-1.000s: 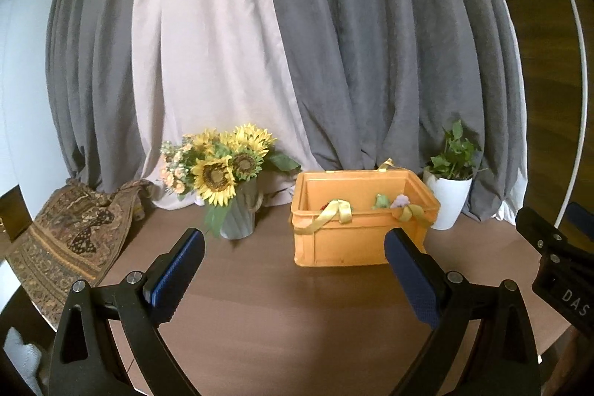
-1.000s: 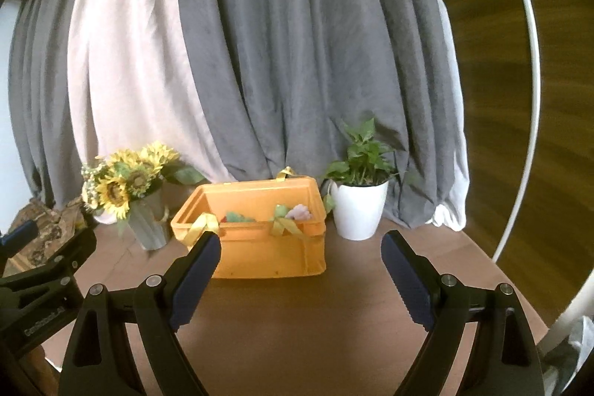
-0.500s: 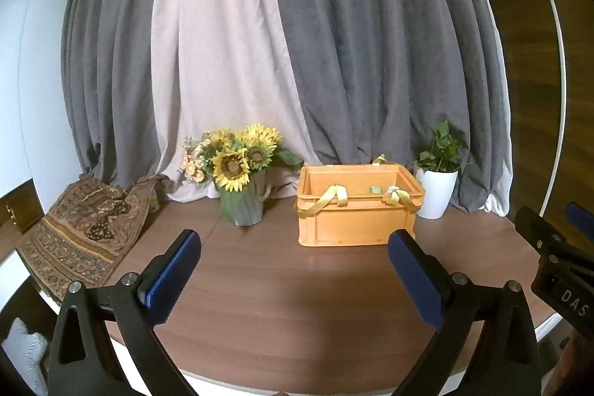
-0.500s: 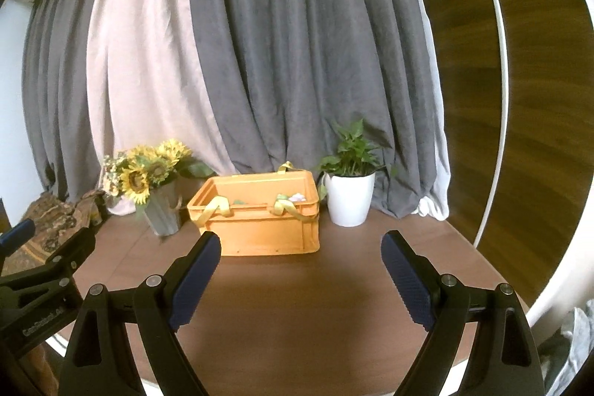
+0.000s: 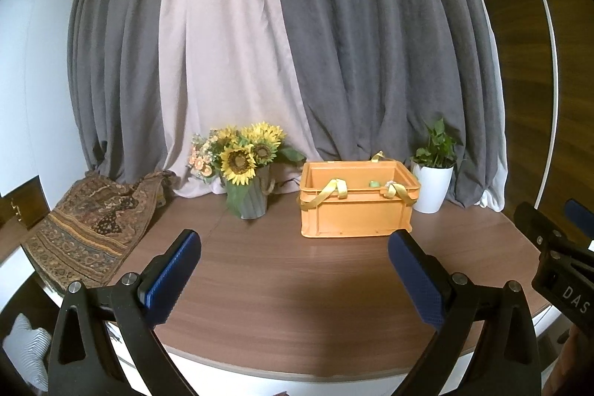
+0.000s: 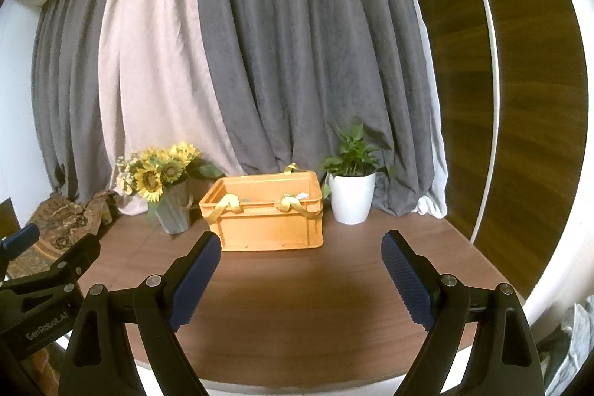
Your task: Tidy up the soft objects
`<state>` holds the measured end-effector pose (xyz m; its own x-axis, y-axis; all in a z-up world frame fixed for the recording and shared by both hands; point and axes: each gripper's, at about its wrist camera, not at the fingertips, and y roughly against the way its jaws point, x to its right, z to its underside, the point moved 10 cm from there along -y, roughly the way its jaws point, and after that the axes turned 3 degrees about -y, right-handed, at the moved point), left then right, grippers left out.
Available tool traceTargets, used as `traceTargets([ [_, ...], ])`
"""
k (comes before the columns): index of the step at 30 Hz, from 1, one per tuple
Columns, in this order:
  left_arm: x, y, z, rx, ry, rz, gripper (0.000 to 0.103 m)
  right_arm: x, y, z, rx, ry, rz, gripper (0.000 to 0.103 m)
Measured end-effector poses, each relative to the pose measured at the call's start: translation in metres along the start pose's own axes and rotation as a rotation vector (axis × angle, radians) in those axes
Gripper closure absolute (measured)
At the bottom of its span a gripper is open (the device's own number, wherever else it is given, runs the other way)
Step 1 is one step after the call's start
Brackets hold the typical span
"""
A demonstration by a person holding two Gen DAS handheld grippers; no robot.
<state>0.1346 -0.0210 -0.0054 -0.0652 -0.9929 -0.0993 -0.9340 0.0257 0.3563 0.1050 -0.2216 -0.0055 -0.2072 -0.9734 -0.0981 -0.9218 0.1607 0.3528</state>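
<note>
Both tools hang back at the near edge of the table [image 5: 297, 303], well apart from the orange crate [image 5: 356, 210]. The left gripper [image 5: 293, 270] has jaws spread wide, empty; the right gripper [image 6: 300, 270] too. The crate sits dead ahead, slightly right of the left tool, its long axis crosswise, with soft items [image 5: 375, 183] inside and yellow ribbons [image 5: 334, 190] draped over its rim. I judge neither clearly nearer.

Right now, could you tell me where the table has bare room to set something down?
The widest bare patch is the front of the table, between the orange crate and the near edge, ahead of both open tools. Another lies between the patterned cloth and the sunflower vase. The back is crowded: vase, crate and white plant pot stand close against the curtain.
</note>
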Motion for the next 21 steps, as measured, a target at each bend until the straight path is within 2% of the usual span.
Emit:
traceTargets([
  [21,-0.001,0.01,-0.002,0.009,0.007,-0.016,0.0,0.002,0.011,0.0,0.004,-0.003,-0.01,0.014],
])
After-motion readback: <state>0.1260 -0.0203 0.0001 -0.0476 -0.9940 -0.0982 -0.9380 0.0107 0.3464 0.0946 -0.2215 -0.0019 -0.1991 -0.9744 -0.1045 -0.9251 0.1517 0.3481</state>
